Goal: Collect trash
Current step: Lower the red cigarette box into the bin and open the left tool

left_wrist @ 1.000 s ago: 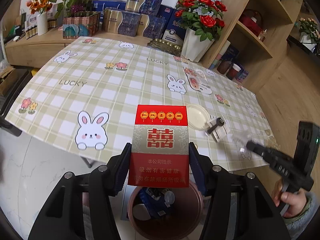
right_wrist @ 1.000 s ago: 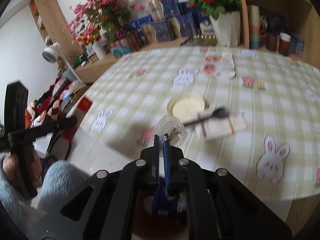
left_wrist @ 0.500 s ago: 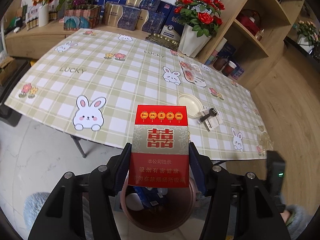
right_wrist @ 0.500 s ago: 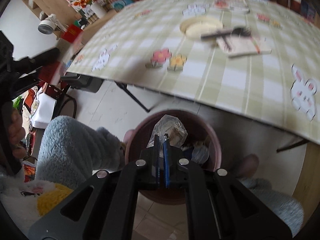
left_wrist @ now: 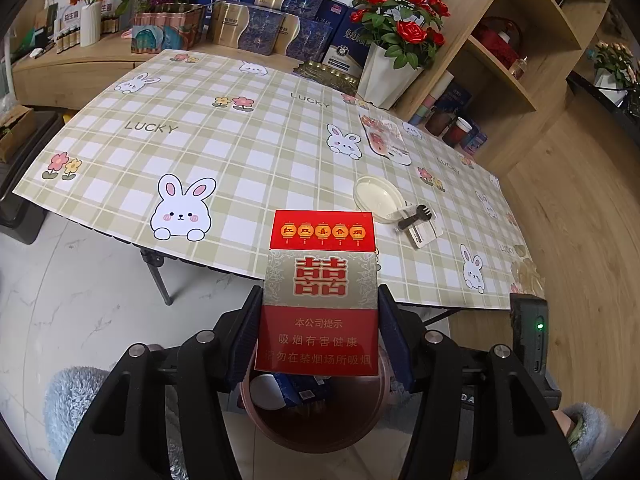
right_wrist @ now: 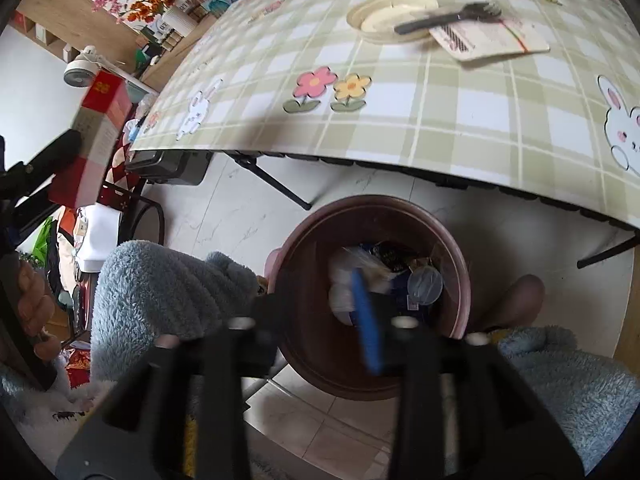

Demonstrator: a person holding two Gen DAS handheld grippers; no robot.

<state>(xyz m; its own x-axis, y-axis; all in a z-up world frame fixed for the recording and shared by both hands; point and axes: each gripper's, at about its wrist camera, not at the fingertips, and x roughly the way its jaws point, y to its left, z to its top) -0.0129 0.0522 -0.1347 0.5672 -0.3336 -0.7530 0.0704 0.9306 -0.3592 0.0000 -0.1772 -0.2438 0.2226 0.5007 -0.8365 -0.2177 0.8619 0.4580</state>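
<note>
Here, our left claw (left_wrist: 318,316) clamped the red cigarette pack (left_wrist: 319,292) above the brown bin (left_wrist: 316,432) beside the surface (left_wrist: 240,152), best centred before release, while our right claw (right_wrist: 320,320) was opening, empty, over it.

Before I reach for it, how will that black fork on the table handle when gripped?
The black fork looks like thin plastic, so probably light and slightly bendy. It lies bridged across the white lid and a paper packet, so it may rock or slide off. Its slim handle could slip between pads.
</note>
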